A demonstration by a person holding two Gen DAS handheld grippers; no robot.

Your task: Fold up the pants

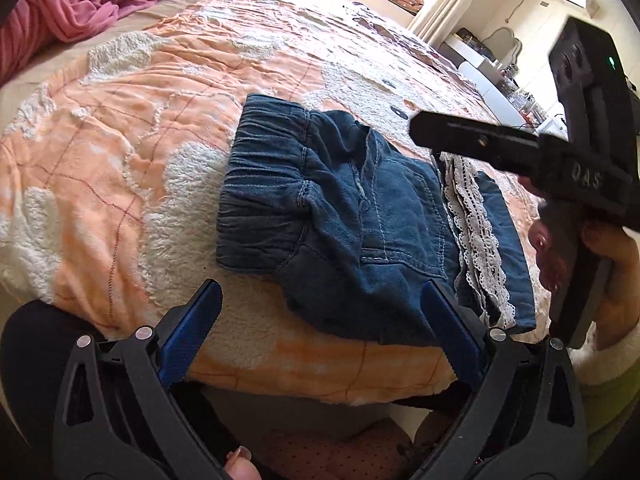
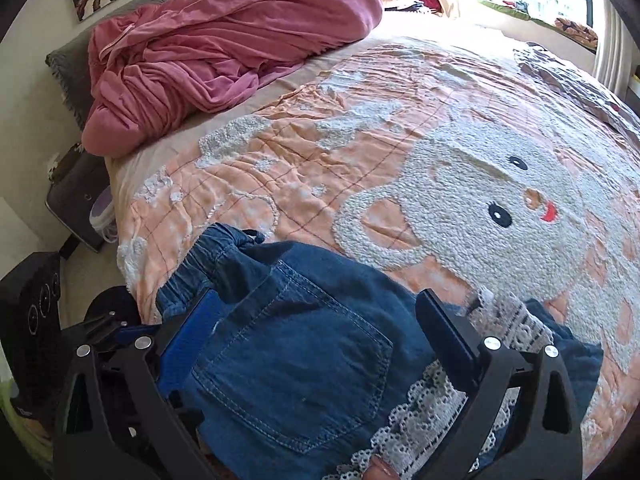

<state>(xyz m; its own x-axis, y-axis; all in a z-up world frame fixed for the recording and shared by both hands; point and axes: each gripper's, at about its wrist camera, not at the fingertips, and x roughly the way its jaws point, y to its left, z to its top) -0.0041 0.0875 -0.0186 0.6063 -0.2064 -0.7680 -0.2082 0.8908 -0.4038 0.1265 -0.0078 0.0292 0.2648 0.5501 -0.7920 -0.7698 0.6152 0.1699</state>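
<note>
Denim pants [image 1: 360,216] lie folded into a compact bundle on the bed [image 1: 120,120], near its front edge, on the peach quilt [image 2: 320,140]. Their elastic waistband [image 1: 260,184] sits at 9 o'clock in my left view and the lace-trimmed hems [image 1: 476,232] at 3 o'clock, so the long axis runs 9 to 3 across me.

My left hand-held gripper [image 1: 320,312] hovers at the bundle's near edge with its jaws apart and nothing between them; the pants lie at 12 o'clock from it. My right hand-held gripper [image 2: 316,332] hangs directly over the back pocket [image 2: 296,364], jaws also spread wide and empty, the lace at 4 o'clock.

I judge the right one nearer the cloth, since it is above the bundle. Another fold would bring the hem end over toward 9 o'clock.
</note>
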